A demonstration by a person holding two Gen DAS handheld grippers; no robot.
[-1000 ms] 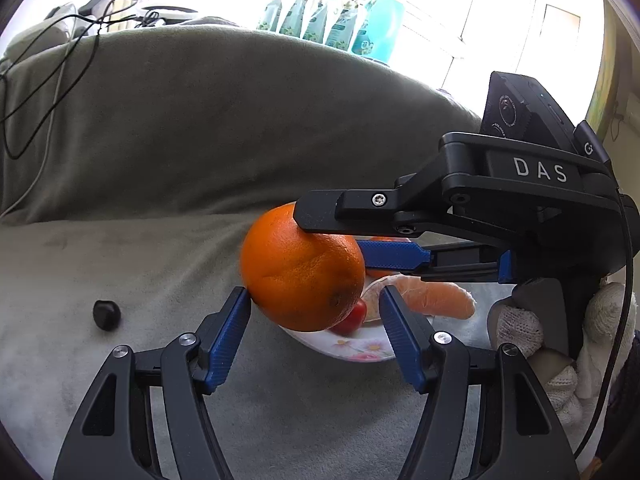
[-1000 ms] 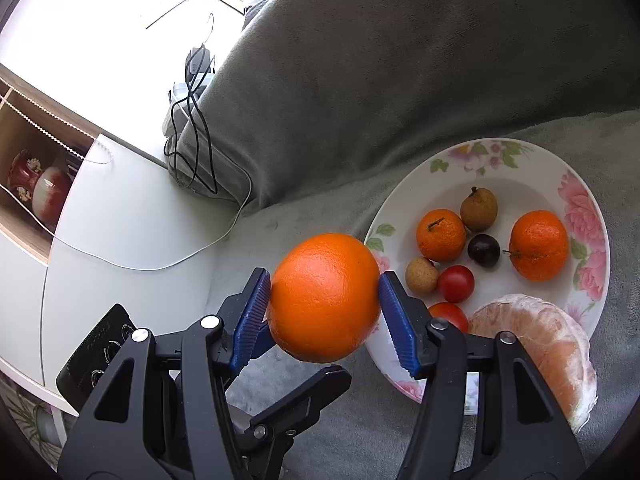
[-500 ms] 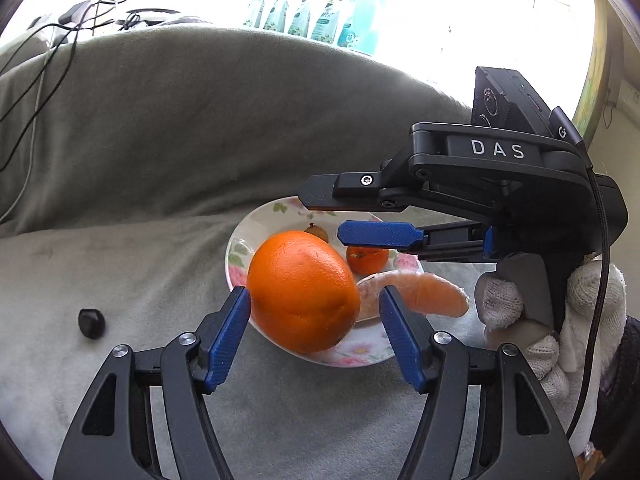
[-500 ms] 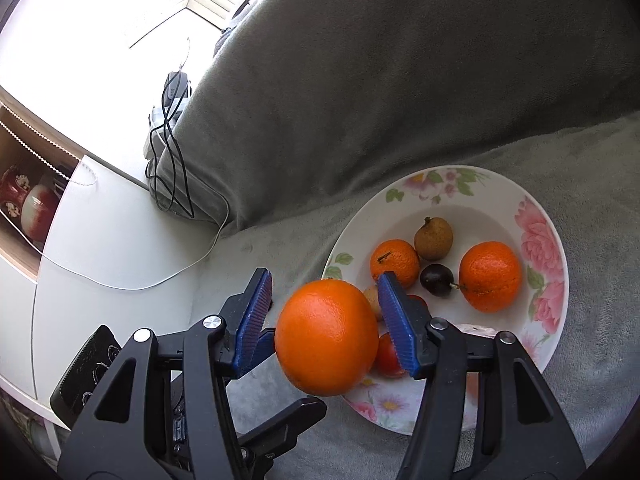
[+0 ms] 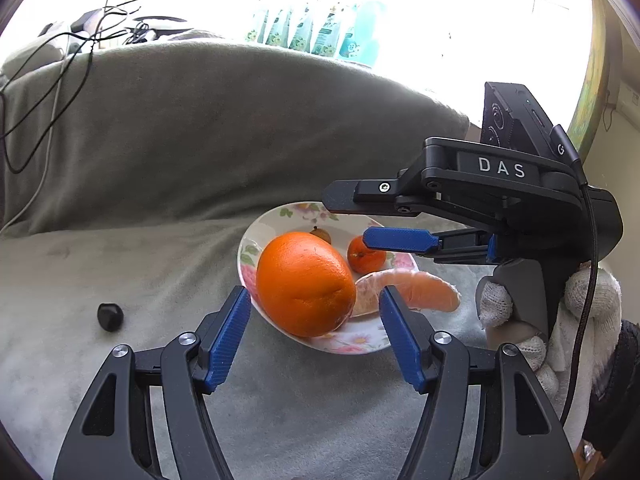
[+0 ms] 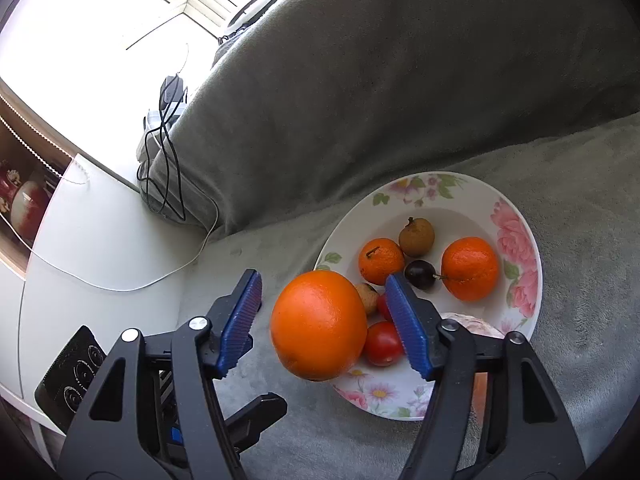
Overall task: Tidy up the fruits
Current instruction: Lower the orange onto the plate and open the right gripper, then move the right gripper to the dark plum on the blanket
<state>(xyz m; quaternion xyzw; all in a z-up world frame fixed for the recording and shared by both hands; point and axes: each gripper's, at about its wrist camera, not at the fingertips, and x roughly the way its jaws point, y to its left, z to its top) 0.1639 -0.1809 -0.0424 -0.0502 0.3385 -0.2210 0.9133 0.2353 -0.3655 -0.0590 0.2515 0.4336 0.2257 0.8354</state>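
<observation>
A grey blanket (image 6: pixel 400 80) carries a floral plate (image 6: pixel 516 220) already stocked with small fruit. The big orange (image 6: pixel 319 326) sits on its near rim, long axis tilted, between the right gripper (image 6: pixel 324 316), whose jaws have just opened. The left gripper (image 5: pixel 314 336) is spread, empty. A dark fruit (image 5: pixel 109 316) remains outside.

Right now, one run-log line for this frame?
phase: release | right gripper: jaws just opened, off large orange | large orange: at plate rim, between right jaws | left gripper: open, empty
</observation>
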